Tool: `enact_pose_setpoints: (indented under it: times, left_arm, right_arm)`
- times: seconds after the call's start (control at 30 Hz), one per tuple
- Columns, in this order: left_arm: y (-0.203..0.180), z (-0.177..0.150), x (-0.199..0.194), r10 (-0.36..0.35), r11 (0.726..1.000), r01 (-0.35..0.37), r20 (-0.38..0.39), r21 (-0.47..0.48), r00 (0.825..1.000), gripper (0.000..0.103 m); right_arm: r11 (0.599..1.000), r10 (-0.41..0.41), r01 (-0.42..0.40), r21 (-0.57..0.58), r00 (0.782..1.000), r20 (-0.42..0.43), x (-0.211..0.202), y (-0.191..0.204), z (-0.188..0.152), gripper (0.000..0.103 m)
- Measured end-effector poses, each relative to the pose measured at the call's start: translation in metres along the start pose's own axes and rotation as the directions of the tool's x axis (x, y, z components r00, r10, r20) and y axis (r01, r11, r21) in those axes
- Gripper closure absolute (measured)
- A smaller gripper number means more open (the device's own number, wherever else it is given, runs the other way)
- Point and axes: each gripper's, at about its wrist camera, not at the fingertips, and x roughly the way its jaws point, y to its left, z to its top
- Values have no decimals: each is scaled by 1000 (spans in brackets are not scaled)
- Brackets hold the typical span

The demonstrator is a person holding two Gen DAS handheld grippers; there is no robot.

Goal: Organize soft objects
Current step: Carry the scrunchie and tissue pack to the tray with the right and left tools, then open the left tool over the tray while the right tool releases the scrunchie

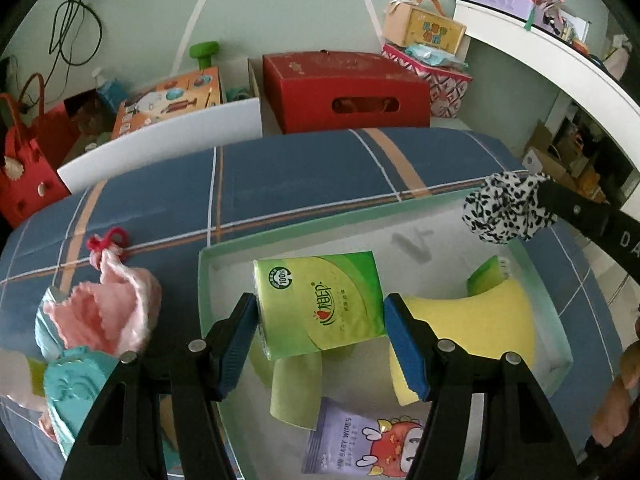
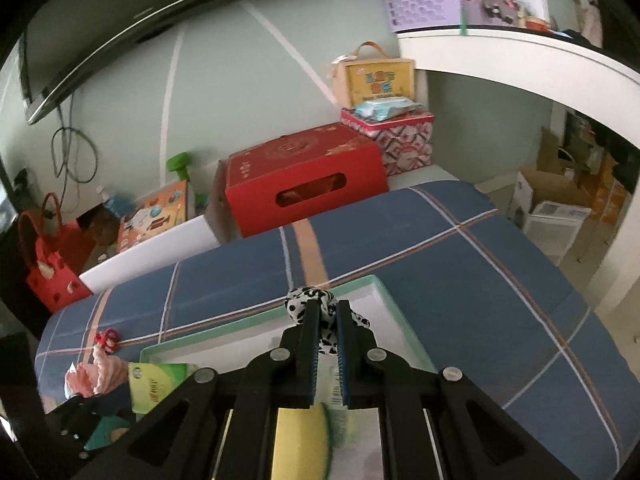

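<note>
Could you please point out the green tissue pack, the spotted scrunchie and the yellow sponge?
green tissue pack (image 1: 320, 304): left wrist view, front face.
spotted scrunchie (image 1: 502, 210): left wrist view, bunched fabric.
yellow sponge (image 1: 480, 324): left wrist view, top surface.

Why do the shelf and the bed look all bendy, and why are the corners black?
Both views use a fisheye lens. In the left wrist view the white shelf curves and the plaid bed cover bulges. In the right wrist view the dark panel up on the wall bows too. The black corners are the lens's round edge. The yellow sponge right under the right gripper looks smeared.
</note>
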Motion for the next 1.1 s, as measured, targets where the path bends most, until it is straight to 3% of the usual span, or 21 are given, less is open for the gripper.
enact_pose_setpoints:
  times: [0.17,0.5,0.6,0.7,0.9,0.97,1.03,1.07,1.1]
  left_arm:
    - [3,-2,4,-6,1000,6,0,-13,1000,37]
    - [6,-2,3,-49,998,47,-61,-48,997,36]
    - [7,-1,-7,-59,997,56,-52,-53,997,27]
    - [12,0,-18,-68,995,64,-43,-76,997,26]
    - [27,2,-43,39,993,-41,-23,-111,999,25]
    - [34,2,-49,78,989,-80,-18,-125,997,17]
    - [45,0,-55,120,981,-121,-13,-149,993,13]
    - [49,0,-56,139,977,-140,-13,-160,990,13]
    - [54,-1,-58,150,974,-151,-14,-169,989,12]
  right_arm:
    - [998,23,-22,-55,1000,3,1,18,-3,94]
    - [996,15,-22,-85,997,-78,7,25,-7,91]
    - [996,4,-11,-90,997,-81,1,25,-5,91]
    - [997,-7,-1,-81,995,-96,-4,22,-3,88]
    - [997,-50,36,-73,980,-194,-10,13,-7,88]
    - [997,-61,49,-59,970,-237,-9,9,-12,88]
    - [998,-57,50,-34,962,-267,-9,4,-15,82]
    - [998,-57,52,-25,959,-276,-9,2,-16,70]
    - [998,-62,59,-20,957,-282,-10,0,-17,47]
